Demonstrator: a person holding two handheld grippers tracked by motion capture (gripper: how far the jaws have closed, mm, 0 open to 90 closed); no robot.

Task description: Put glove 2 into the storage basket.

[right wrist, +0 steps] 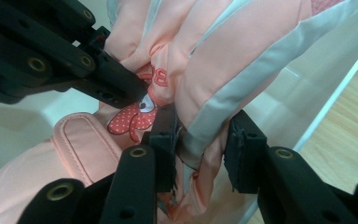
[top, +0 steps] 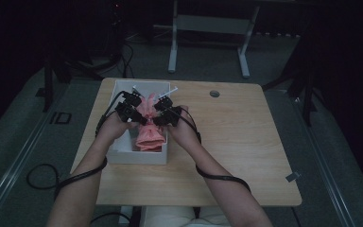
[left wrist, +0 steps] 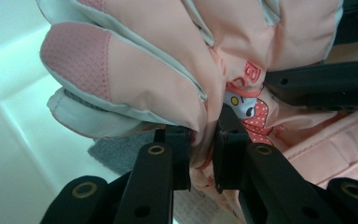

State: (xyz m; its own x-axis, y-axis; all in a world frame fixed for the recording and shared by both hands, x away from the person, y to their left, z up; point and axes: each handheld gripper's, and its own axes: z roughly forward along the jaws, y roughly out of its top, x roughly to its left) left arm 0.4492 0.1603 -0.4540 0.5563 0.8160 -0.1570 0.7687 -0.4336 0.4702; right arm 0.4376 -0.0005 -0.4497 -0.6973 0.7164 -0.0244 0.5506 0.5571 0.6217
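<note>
Honestly the trick here is keeping both pinches low and even while the pink glove (top: pixel 150 124) sits over the white box (top: pixel 117 154) on the table (top: pixel 246 142); left gripper (left wrist: pixel 201 142) is clamped tight on a fold of it, right gripper (right wrist: pixel 199 144) has the side of it between its jaws, pads touching. Count: one glove that I can make out, one box, two grippers

left claw (top: pixel 133 112): held low, pointed forward, jaws clamped tight | right claw (top: pixel 163 112): held beside it, jaws partly apart | forearms: extended forward, converging, claws kept just apart
</note>
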